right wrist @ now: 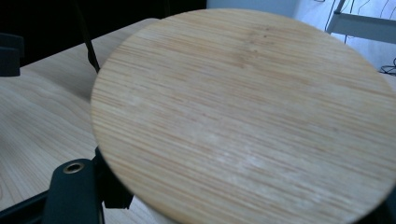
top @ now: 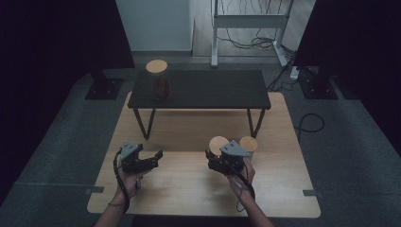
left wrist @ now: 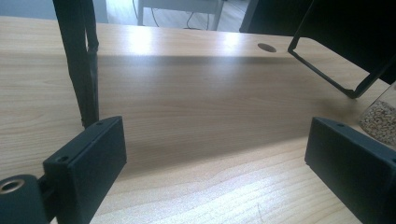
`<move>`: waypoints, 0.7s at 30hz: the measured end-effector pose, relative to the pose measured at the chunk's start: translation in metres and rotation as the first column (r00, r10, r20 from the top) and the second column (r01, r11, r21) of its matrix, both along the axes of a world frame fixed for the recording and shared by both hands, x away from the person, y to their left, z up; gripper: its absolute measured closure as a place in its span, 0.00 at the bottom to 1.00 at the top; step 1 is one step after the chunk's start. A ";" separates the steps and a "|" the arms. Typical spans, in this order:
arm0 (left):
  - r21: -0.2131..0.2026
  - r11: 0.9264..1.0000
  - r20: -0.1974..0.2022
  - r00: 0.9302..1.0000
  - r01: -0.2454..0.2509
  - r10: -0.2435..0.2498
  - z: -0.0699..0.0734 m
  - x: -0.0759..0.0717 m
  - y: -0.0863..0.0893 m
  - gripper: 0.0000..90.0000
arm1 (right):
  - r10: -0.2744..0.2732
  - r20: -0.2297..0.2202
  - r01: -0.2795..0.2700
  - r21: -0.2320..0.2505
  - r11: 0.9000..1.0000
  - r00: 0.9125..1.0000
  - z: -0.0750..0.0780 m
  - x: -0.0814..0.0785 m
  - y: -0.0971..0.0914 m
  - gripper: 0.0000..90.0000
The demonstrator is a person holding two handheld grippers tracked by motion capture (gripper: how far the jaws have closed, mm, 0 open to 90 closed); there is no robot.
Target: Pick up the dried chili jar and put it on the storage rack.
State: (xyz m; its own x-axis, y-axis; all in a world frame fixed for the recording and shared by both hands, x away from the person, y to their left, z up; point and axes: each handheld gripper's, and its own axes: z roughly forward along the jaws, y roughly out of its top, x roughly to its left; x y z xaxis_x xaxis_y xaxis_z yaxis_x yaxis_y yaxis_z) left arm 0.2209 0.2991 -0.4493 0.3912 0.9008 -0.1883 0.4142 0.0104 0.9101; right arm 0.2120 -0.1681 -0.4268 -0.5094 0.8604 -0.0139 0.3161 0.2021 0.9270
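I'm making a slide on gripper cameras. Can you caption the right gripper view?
Round wooden lid seen close up from the right gripper, above the pale wooden table.

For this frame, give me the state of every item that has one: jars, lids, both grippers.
Left gripper: open, nothing between its fingers, over the wooden table.
Right gripper: at the near jars; open or shut can't be told.
Shelf jar: upright on the dark shelf, lid on.
Two near jars: upright on the table, lids on.
Lid: close under the right gripper's camera.
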 end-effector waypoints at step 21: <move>-0.009 1.000 0.005 1.000 0.005 -0.005 0.002 -0.002 0.001 0.06 | -0.006 0.019 0.006 -0.002 1.000 1.000 0.015 0.002 0.002 0.28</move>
